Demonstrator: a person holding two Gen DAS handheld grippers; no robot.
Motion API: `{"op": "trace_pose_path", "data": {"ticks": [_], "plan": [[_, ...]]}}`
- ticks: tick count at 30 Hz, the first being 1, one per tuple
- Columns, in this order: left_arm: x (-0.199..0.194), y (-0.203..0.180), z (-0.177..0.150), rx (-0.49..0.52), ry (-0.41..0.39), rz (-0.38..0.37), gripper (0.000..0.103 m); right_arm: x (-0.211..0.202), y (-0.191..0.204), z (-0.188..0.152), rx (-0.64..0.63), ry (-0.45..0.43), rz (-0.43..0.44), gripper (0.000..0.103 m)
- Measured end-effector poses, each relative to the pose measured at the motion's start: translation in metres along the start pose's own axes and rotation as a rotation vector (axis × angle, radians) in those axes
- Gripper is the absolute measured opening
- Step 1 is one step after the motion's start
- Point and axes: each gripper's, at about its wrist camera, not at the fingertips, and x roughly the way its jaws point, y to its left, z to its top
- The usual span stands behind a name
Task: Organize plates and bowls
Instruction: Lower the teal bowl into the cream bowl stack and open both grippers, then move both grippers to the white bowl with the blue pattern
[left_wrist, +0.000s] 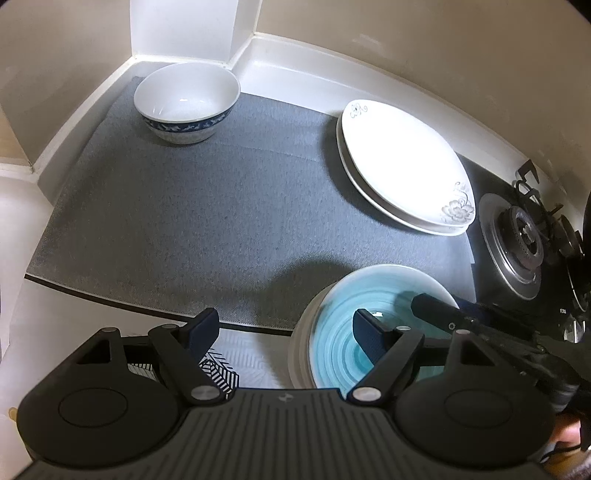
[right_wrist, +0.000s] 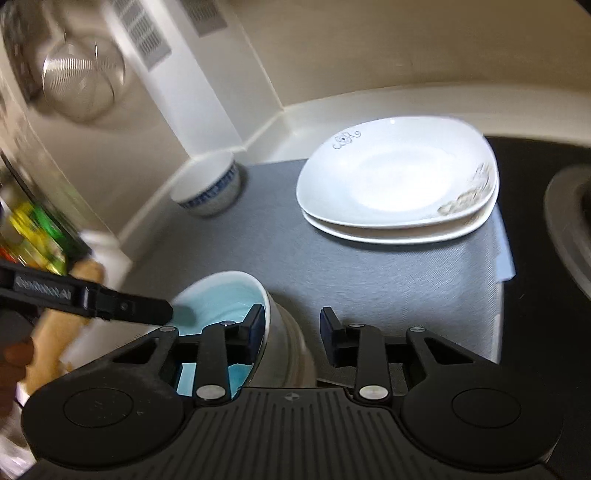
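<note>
Two grippers work the turquoise bowl (right_wrist: 225, 295) at the near edge of the grey mat (left_wrist: 184, 229): the right gripper (right_wrist: 291, 325) straddles its rim, one finger inside, one outside, pads not visibly pressing, while the left gripper (left_wrist: 284, 332) hangs spread wide, pinching nothing. To lift cleanly, I judge the right should bite squarely on the wall before rising. Farther off sit the stacked white plates (left_wrist: 402, 166), the blue-patterned bowl (left_wrist: 186, 101) in the corner, a gas burner (left_wrist: 524, 236) and pale walls.
</note>
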Motion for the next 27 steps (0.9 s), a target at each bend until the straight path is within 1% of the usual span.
{"op": "trace_pose_path", "data": {"ticks": [2,3,5,8,12,15,19,22,23,25,27], "plan": [[0.000,-0.001,-0.001,0.006,0.006,0.012,0.084,0.002,-0.013,-0.004,0.051,-0.023,0.074,0.035],[0.001,-0.002,0.000,0.009,0.010,0.019,0.084,0.003,-0.017,-0.006,0.060,-0.037,0.098,0.035],[0.001,-0.003,-0.001,0.017,0.019,0.031,0.084,0.006,-0.019,-0.011,0.050,-0.057,0.122,0.035],[0.002,-0.005,-0.001,0.030,0.028,0.040,0.084,0.012,-0.019,-0.014,0.037,-0.058,0.143,0.036],[0.002,-0.007,-0.002,0.037,0.032,0.039,0.084,0.018,-0.017,-0.015,0.043,-0.038,0.138,0.037],[0.002,-0.006,-0.002,0.028,0.027,0.032,0.084,0.010,-0.014,-0.013,0.037,-0.007,0.115,0.039],[0.001,-0.003,-0.002,0.005,0.021,0.026,0.084,-0.016,-0.014,-0.011,0.033,-0.049,0.117,0.040],[0.001,-0.001,-0.001,-0.011,0.020,0.023,0.084,-0.023,-0.018,-0.008,0.070,-0.067,0.113,0.040],[0.000,0.000,-0.001,-0.014,0.018,0.023,0.084,-0.025,-0.020,-0.007,0.092,-0.050,0.106,0.038],[-0.001,0.000,-0.001,-0.015,0.014,0.024,0.084,-0.028,-0.023,-0.007,0.101,-0.057,0.120,0.014],[-0.003,0.001,-0.002,-0.015,0.012,0.027,0.084,-0.029,-0.025,-0.008,0.098,-0.057,0.138,0.014]]}}
